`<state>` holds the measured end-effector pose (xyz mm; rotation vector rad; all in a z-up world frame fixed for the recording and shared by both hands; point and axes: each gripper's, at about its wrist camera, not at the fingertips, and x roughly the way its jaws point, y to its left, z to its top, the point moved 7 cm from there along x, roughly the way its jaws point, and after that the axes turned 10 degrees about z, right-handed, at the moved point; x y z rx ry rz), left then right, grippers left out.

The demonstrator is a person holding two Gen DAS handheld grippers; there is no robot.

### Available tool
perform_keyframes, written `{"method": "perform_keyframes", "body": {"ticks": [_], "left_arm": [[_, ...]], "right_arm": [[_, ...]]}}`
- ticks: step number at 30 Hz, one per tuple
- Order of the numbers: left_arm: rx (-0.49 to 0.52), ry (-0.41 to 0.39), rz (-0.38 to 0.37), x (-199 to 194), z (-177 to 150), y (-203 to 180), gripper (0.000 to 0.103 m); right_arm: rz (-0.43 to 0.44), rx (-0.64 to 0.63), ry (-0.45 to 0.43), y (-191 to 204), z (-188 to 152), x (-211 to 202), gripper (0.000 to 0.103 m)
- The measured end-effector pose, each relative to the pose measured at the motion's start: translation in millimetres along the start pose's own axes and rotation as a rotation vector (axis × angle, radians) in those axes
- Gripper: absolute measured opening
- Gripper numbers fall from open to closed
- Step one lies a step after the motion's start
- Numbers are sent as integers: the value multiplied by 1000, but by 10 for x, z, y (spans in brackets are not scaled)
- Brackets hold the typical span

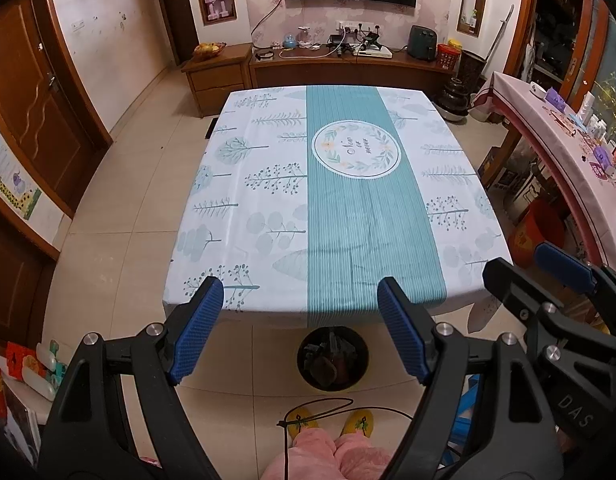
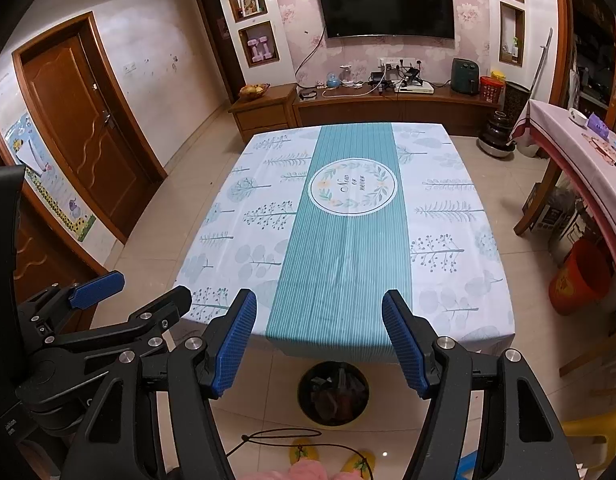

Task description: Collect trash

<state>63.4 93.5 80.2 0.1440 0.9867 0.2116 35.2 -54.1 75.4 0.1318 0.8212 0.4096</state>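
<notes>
A round black trash bin (image 1: 332,358) holding dark crumpled trash stands on the floor just under the table's near edge; it also shows in the right wrist view (image 2: 333,393). The table (image 1: 268,200) wears a white and teal cloth with nothing lying on it, also in the right wrist view (image 2: 447,280). My left gripper (image 1: 300,300) is open and empty, above the near edge. My right gripper (image 2: 319,312) is open and empty beside it. Each gripper shows in the other's view: the right one (image 1: 543,268) and the left one (image 2: 144,288).
A side table (image 1: 567,136) with small items stands at the right, an orange bucket (image 2: 579,276) under it. A wooden cabinet (image 2: 387,108) runs along the far wall. A black cord (image 1: 327,408) lies on the floor by yellow slippers (image 1: 304,420).
</notes>
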Motion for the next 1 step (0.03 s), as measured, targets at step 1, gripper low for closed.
{"method": "perform_keyframes", "body": {"ticks": [1], "left_arm": [[0,-1,0,-2,6,-2,77]], "right_arm": [[-1,1,0,3,4,1,66]]}}
